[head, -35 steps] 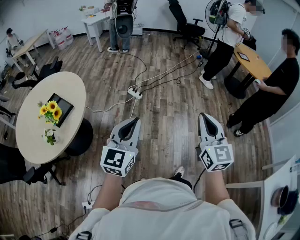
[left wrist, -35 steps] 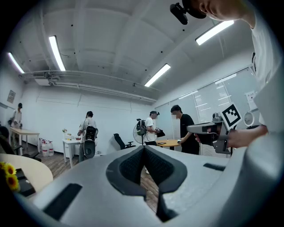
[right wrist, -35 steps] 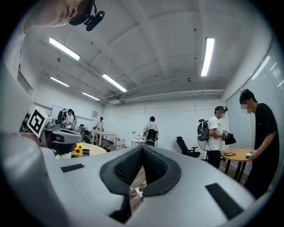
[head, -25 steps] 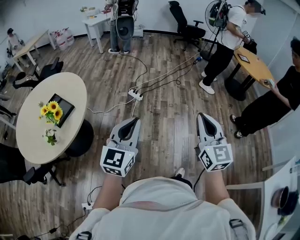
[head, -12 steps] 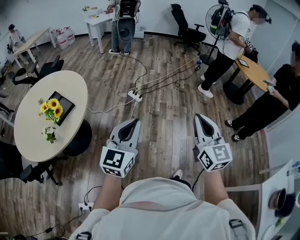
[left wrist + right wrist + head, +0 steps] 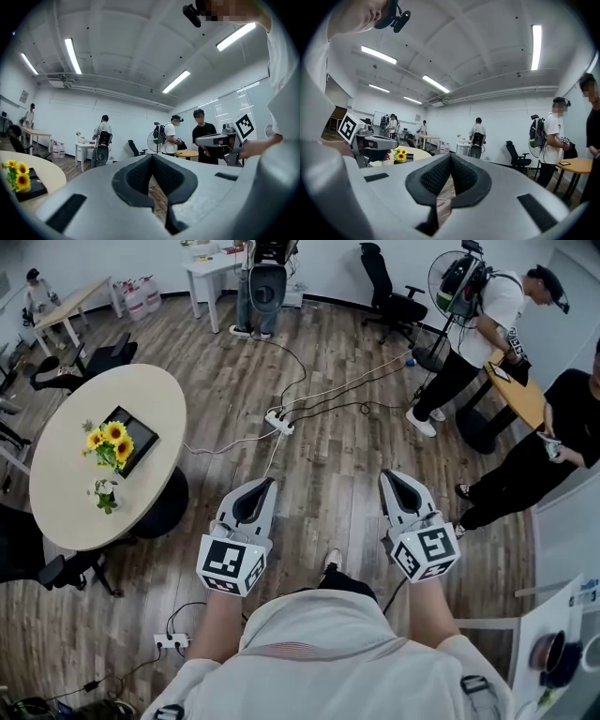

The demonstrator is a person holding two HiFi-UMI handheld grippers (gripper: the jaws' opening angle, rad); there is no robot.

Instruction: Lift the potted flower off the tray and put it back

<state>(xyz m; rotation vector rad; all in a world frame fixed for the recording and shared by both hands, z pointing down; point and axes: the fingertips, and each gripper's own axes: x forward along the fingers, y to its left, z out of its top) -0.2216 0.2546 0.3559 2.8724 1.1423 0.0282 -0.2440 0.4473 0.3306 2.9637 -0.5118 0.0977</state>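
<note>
The potted sunflowers stand on a black tray on the round beige table, far to the left in the head view. Both grippers hang in the air over the wooden floor, well short of the table and pointing level. My left gripper is shut with nothing in it, and so is my right gripper. The left gripper view has the sunflowers at its far left edge, beyond the shut jaws. From the right gripper, the sunflowers show small behind the left gripper.
A small vase with a white flower stands on the same table. A power strip and cables cross the floor ahead. Dark chairs ring the table. Two people stand by a wooden round table at the right.
The whole view has shifted as I walk: the table, tray and flowers sit slightly lower and to the right in the picture. Both grippers stay shut. The people at right have shifted.
</note>
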